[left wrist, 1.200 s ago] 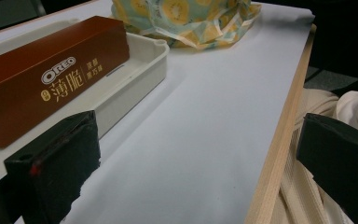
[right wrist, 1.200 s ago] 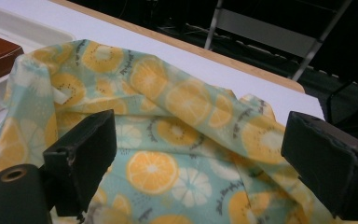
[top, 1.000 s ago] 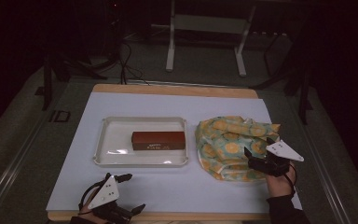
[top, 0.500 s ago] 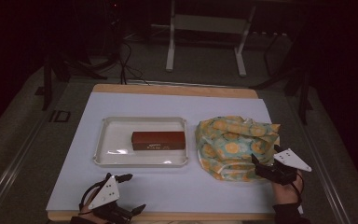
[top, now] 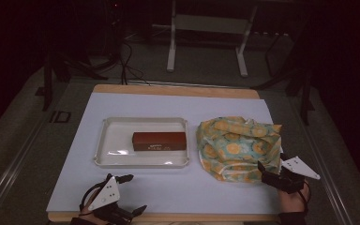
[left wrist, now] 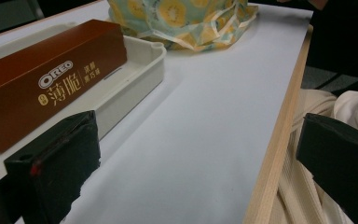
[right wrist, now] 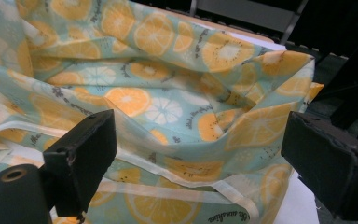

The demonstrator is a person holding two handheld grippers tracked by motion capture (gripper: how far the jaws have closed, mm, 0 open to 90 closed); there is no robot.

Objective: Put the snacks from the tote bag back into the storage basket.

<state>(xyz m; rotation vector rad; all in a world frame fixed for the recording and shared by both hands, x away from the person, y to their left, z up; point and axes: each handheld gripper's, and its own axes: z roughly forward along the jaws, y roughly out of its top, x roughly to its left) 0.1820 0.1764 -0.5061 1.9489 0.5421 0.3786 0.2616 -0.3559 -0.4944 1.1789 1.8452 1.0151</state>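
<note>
Brown biscuit box (left wrist: 51,84): "OREO" is printed in white on its long side, with Chinese characters set beneath and beside it.
Citrus-print cloth bag (right wrist: 177,107): small dark script is printed among the fruit slices, too small to be read.

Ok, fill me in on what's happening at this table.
A person holds a hand-held gripper in each hand. The right hand-held gripper is open at the near edge of a fruit-print cloth bag, not gripping it. The left hand-held gripper waits open near the table's front edge. A brown cookie box lies in a white tray.
</note>
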